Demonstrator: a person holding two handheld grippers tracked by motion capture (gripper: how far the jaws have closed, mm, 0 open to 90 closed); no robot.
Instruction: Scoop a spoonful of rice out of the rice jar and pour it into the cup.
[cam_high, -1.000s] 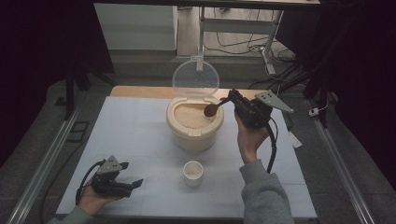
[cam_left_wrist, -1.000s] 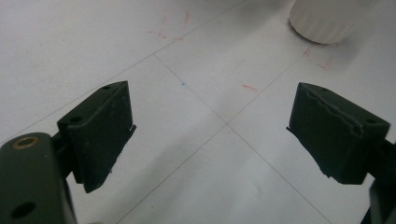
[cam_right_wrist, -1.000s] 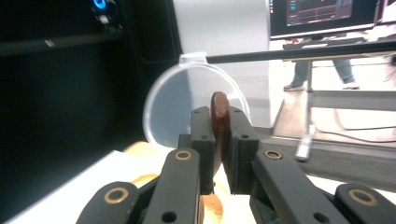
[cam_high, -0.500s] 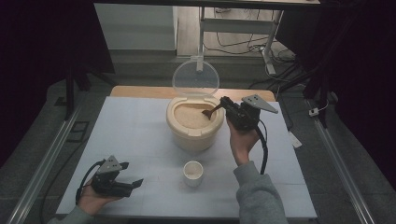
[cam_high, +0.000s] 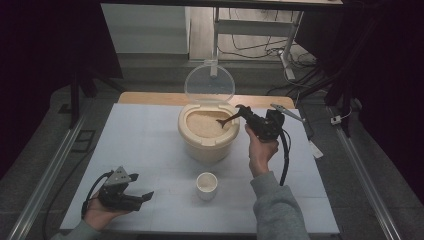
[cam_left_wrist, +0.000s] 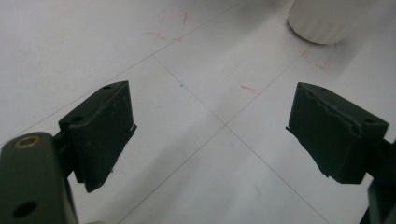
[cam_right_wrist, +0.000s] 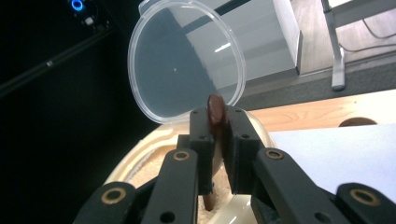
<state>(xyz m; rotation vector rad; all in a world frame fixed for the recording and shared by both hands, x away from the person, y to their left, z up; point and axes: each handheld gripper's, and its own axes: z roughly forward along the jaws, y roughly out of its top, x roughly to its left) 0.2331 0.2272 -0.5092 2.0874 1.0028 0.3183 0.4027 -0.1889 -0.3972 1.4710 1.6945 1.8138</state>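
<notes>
Right tongs (cam_high: 243, 114) grip a brown spoon (cam_high: 226, 120) dipping into the rice (cam_high: 204, 125) in the open tub (cam_high: 206, 142) ahead; left tongs (cam_high: 141, 197) gape empty on the tabletop (cam_high: 145, 145), a cup (cam_high: 206, 184) nearby.

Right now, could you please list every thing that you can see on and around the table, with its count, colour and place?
rice container: one, cream, middle of the table toward the far side, filled with pale grain
lid: one, clear, hinged open and standing upright at the container's far edge
spoon: one, dark brown, bowl end down in the grain, handle clamped in the right gripper
cup: one, white, on the table on the near side of the container
table: one, white sheet over wood
left gripper: one, black, open, at the near left corner, held low over the table
right gripper: one, black, over the container's right rim
</notes>
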